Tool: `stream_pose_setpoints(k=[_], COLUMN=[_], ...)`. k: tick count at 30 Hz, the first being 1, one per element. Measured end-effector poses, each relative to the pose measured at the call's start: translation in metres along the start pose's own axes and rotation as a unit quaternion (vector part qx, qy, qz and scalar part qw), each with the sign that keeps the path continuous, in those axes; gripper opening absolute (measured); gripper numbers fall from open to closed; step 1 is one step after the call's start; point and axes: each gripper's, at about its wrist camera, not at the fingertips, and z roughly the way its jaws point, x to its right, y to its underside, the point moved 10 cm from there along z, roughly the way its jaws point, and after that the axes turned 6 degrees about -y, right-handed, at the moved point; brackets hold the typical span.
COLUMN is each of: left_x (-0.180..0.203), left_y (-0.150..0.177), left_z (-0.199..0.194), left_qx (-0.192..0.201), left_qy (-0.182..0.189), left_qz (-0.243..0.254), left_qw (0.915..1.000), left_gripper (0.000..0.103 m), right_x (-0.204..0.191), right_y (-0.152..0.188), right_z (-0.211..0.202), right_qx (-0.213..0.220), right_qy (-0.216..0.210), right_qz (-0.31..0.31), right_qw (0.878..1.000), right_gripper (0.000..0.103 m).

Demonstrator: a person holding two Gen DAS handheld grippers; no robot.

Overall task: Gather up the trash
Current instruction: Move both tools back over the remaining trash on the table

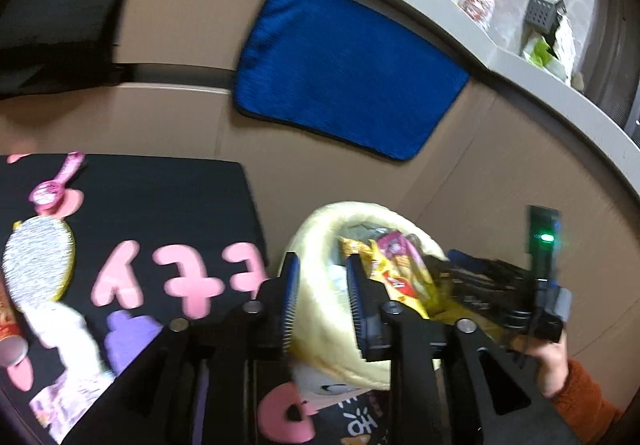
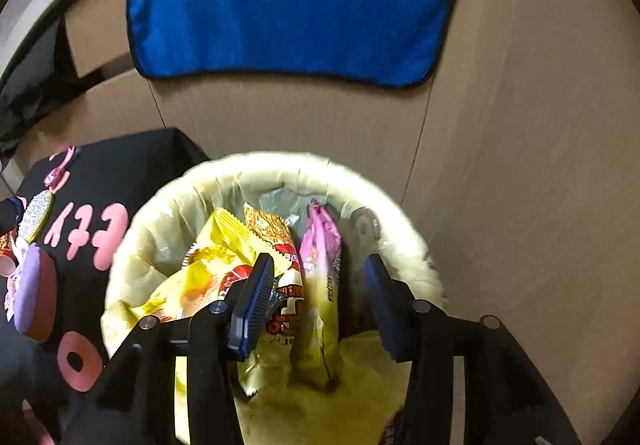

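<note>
The trash here is mostly snack wrappers, and they already lie inside the bin (image 2: 276, 181), which has a pale yellow liner over its rim. I judge the wrappers as very light, thin and crinkly, with a smooth film that can slip between flat pads. They do not break, but they crush easily. The best place to take one is a free edge or a folded corner, where 2 layers give more thickness.

The right claw (image 2: 316, 297) is open above the bin and presses on nothing. The yellow wrapper (image 2: 208, 269) is beside its left finger, and the pink wrapper (image 2: 320, 245) stands upright between the 2 fingers, at the middle of the bin.

The left claw (image 1: 322, 299) is also open and empty. It hangs over the left rim of the bin (image 1: 320, 221), and the wrappers are just beyond its right finger.

Left of the bin is a black surface (image 1: 168, 205) with pink letters. Some small things lie near its left edge, among them a silver brush (image 1: 38, 261) and a pink item (image 1: 56, 185). Whether any of these is trash I cannot tell.
</note>
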Motion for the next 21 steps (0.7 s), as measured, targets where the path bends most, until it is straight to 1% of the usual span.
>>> stream_pose_setpoints(k=[3, 4, 6, 7, 9, 11, 12, 13, 14, 15, 17, 19, 20, 21], left_x=[-0.027, -0.041, -0.068, -0.08, -0.114, -0.146, -0.166, -0.18, -0.204, -0.217, -0.252, -0.28, -0.288, -0.294], left_y=[0.002, 0.004, 0.007, 0.009, 0.012, 0.016, 0.018, 0.02, 0.024, 0.027, 0.034, 0.041, 0.043, 0.045], left_z=[-0.013, -0.019, -0.032, -0.037, -0.054, -0.068, -0.078, -0.085, -0.097, -0.105, -0.121, -0.129, -0.128, -0.123], left_qx=[0.008, 0.01, 0.017, 0.021, 0.033, 0.043, 0.051, 0.056, 0.067, 0.074, 0.092, 0.1, 0.095, 0.084], left_qy=[-0.022, -0.034, -0.064, -0.078, -0.116, -0.149, -0.172, -0.186, -0.207, -0.215, -0.235, -0.238, -0.231, -0.222], left_qz=[-0.016, -0.024, -0.04, -0.047, -0.069, -0.092, -0.109, -0.122, -0.149, -0.166, -0.215, -0.257, -0.268, -0.277], left_qw=[0.9996, 0.9991, 0.997, 0.9956, 0.9903, 0.9836, 0.9778, 0.9732, 0.9646, 0.9594, 0.9433, 0.9314, 0.9304, 0.9312], left_gripper=[0.034, 0.034, 0.036, 0.036, 0.037, 0.038, 0.042, 0.044, 0.046, 0.047, 0.052, 0.056, 0.058, 0.058], right_x=[-0.01, -0.015, -0.029, -0.04, -0.056, -0.08, -0.091, -0.11, -0.121, -0.134, -0.166, -0.194, -0.203, -0.213], right_y=[-0.003, -0.003, -0.005, -0.007, -0.008, -0.007, -0.007, -0.007, -0.004, -0.001, 0.002, 0.008, 0.011, 0.015], right_z=[-0.025, -0.031, -0.038, -0.04, -0.04, -0.041, -0.041, -0.038, -0.039, -0.041, -0.034, -0.03, -0.028, -0.027], right_qx=[0.027, 0.033, 0.041, 0.044, 0.047, 0.048, 0.049, 0.049, 0.049, 0.049, 0.049, 0.043, 0.04, 0.036], right_qy=[-0.011, -0.016, -0.026, -0.038, -0.058, -0.09, -0.103, -0.119, -0.13, -0.141, -0.161, -0.172, -0.177, -0.184], right_qz=[0.002, 0.002, 0.003, 0.004, 0.005, 0.003, 0.001, -0.004, -0.009, -0.014, -0.029, -0.045, -0.049, -0.052], right_qw=[1.0, 0.999, 0.999, 0.998, 0.997, 0.995, 0.994, 0.992, 0.99, 0.989, 0.985, 0.983, 0.982, 0.981], right_gripper=[0.044, 0.045, 0.045, 0.045, 0.045, 0.045, 0.045, 0.045, 0.045, 0.046, 0.047, 0.047, 0.047, 0.047])
